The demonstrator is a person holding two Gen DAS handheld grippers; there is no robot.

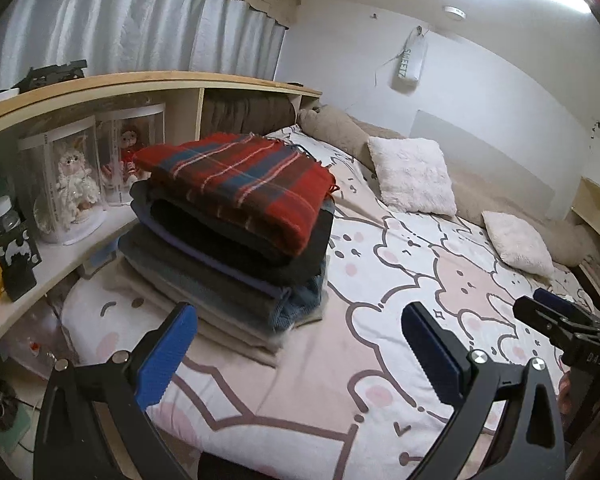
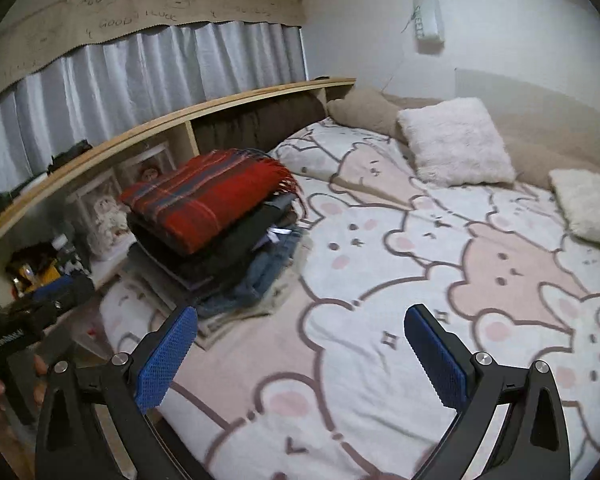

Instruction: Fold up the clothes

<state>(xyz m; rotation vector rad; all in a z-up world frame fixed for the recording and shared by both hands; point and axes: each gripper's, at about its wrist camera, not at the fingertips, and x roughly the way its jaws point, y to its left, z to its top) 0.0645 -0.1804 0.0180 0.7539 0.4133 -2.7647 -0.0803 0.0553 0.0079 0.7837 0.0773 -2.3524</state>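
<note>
Left gripper (image 1: pixel 296 344) and right gripper (image 2: pixel 300 346): both spread wide, nothing between the blue pads, above the bed (image 1: pixel 380 360). Folded clothes stack (image 1: pixel 228 240) sits at the bed's left edge beside the shelf (image 1: pixel 100 92), red plaid blanket (image 1: pixel 240 184) on top. Two white pillows (image 2: pixel 456 140) lie along the far side.

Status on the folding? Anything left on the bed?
Done: folded stack beside the shelf, red plaid blanket on top. In hand: nothing; left gripper and right gripper have open, empty jaws. Left: no loose clothes visible on the bedspread.
</note>
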